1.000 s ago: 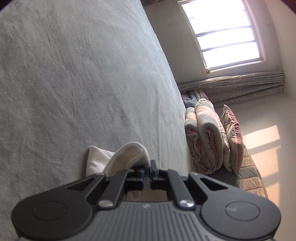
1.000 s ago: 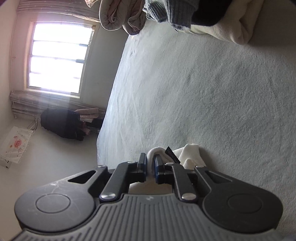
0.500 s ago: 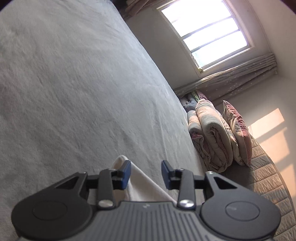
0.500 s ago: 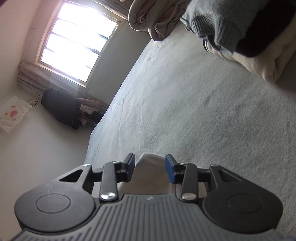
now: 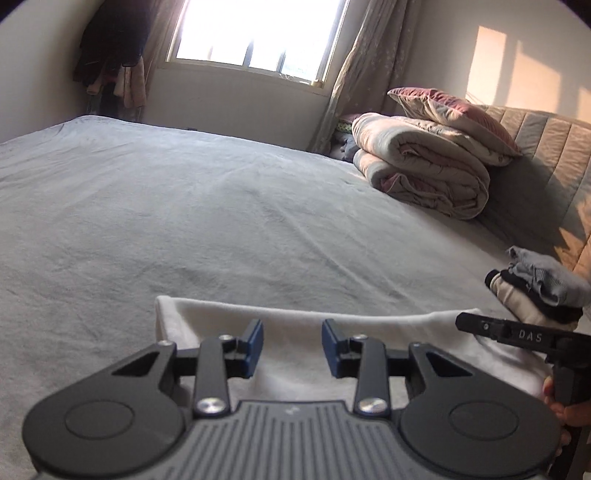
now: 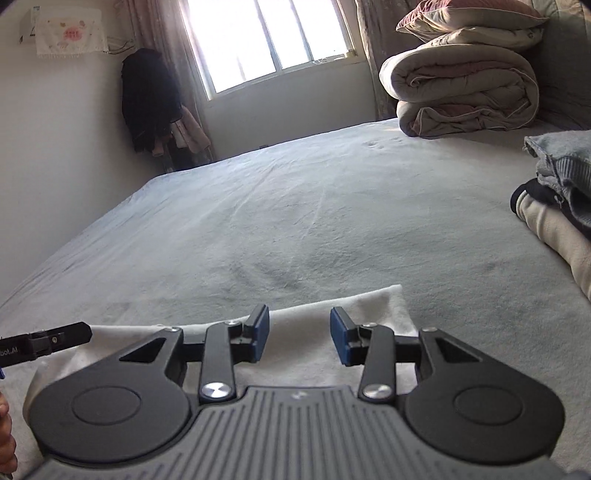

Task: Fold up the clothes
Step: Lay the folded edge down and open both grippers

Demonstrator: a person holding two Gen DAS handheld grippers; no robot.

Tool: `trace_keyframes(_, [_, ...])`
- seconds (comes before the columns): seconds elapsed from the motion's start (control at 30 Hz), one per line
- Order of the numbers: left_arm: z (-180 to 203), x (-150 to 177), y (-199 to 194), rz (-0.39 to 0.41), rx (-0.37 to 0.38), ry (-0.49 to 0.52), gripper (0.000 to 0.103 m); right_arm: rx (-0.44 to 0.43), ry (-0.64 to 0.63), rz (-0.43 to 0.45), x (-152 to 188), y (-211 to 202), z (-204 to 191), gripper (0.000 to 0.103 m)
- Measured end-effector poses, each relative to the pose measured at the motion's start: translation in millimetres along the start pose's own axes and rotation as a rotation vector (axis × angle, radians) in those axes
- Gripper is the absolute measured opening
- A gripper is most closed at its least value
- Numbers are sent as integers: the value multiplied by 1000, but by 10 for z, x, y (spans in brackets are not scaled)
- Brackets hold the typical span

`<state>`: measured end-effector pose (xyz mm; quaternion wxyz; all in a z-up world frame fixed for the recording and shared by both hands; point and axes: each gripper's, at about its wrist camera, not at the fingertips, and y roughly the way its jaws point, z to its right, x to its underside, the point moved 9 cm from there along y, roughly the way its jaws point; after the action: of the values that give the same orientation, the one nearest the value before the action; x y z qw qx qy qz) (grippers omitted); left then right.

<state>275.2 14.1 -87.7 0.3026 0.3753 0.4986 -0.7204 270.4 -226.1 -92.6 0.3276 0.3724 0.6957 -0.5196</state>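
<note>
— Looking at the white cloth (image 5: 295, 332): where is it?
— Flat on the near bed (image 5: 184, 221); its near part is hidden under both tools.
— And the fingers?
— The left gripper (image 5: 291, 347) is spread, holding nothing; the right gripper (image 6: 299, 338) likewise.
— Any differences between views?
— Only the right view shows the wall hanging (image 6: 70, 33). The clothes pile (image 6: 554, 206) at right is cut off there; the left view shows it whole.

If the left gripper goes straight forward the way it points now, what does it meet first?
Probably the far edge of the white garment, which lies under the open left gripper. Beyond it the line runs over the bare grey bedsheet; height above the cloth is unclear.
</note>
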Motion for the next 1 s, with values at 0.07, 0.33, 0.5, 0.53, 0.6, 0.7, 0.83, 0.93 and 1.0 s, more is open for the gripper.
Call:
trace_keyframes(0.07, [-115, 45, 77, -19, -59, 23, 29, 42, -40, -24, 52, 123, 64, 38])
trace_keyframes(0.33, [-426, 59, 193, -42, -122, -43, 23, 123, -7, -84, 47, 256, 270, 7])
trace_keyframes(0.5, [-330, -41, -56, 13, -123, -37, 23, 48, -29, -63, 12, 71, -45, 22])
trace_keyframes(0.53, [-331, -54, -101, 24, -117, -40, 23, 23, -34, -66, 13, 50, -137, 22])
trace_keyframes(0.6, [-326, -72, -163, 39, -97, -57, 23, -29, -48, -80, 36, 35, -340, 22])
trace_keyframes(0.7, [-365, -2, -152, 17, -91, -51, 23, -88, -87, -131, 142, 123, -670, 22])
trace_keyframes(0.83, [-473, 154, -74, -2, -90, -58, 23, -57, -106, -189, 242, 417, -864, 22])
trace_keyframes(0.93, [-516, 169, -63, 0, -70, -91, 23, -32, -69, -189, 175, 636, -876, 22])
trace_keyframes(1.0, [-516, 161, -61, -4, -64, -97, 23, -25, -40, -192, 139, 752, -847, 20])
